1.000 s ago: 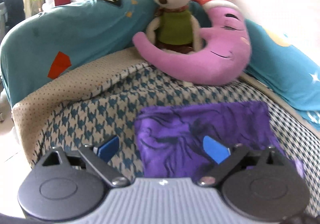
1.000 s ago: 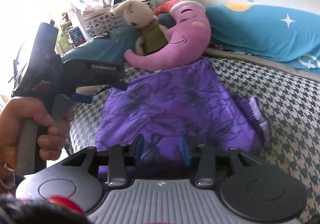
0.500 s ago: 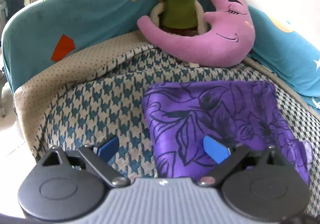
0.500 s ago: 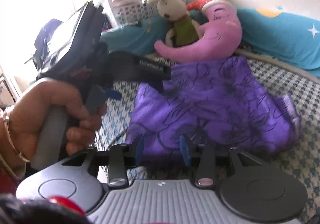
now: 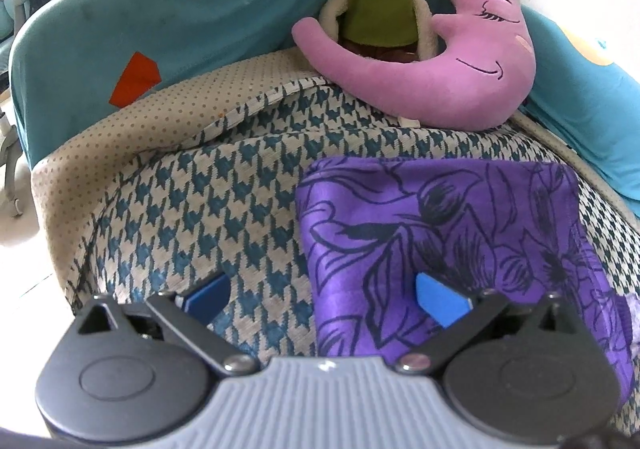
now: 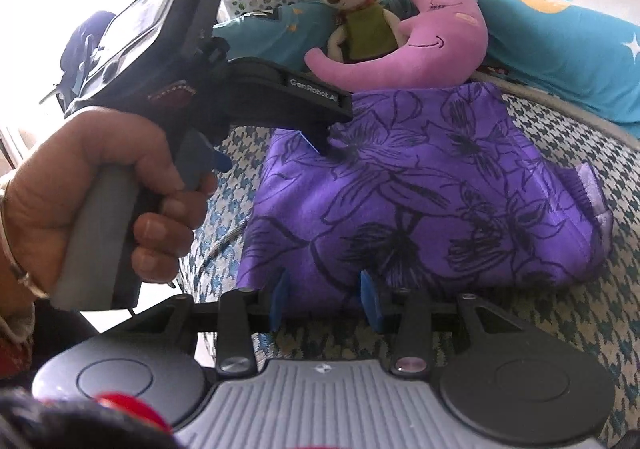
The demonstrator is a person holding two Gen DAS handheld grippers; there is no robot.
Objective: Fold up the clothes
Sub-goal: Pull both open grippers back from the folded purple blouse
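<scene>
The purple cloth with black flower outlines (image 6: 420, 185) lies as a folded pad on the teal-and-white houndstooth cover (image 5: 192, 217), just in front of the pink crescent-moon plush cushion (image 5: 432, 81) and the cream rabbit toy in a green vest (image 5: 376, 5). My left gripper (image 5: 324, 295) stands wide, one blue finger over the cover, the other over the cloth's left edge. My right gripper (image 6: 326, 301) is part open at the near hem, holding nothing. To fold well, I judge I should bite both layers at the near edge, one grip at each corner, lift together and carry the hem level toward the cushion. Pinch only the top layer and the pad will splay; keep the hem taut between my jaws so no crease sets in
</scene>
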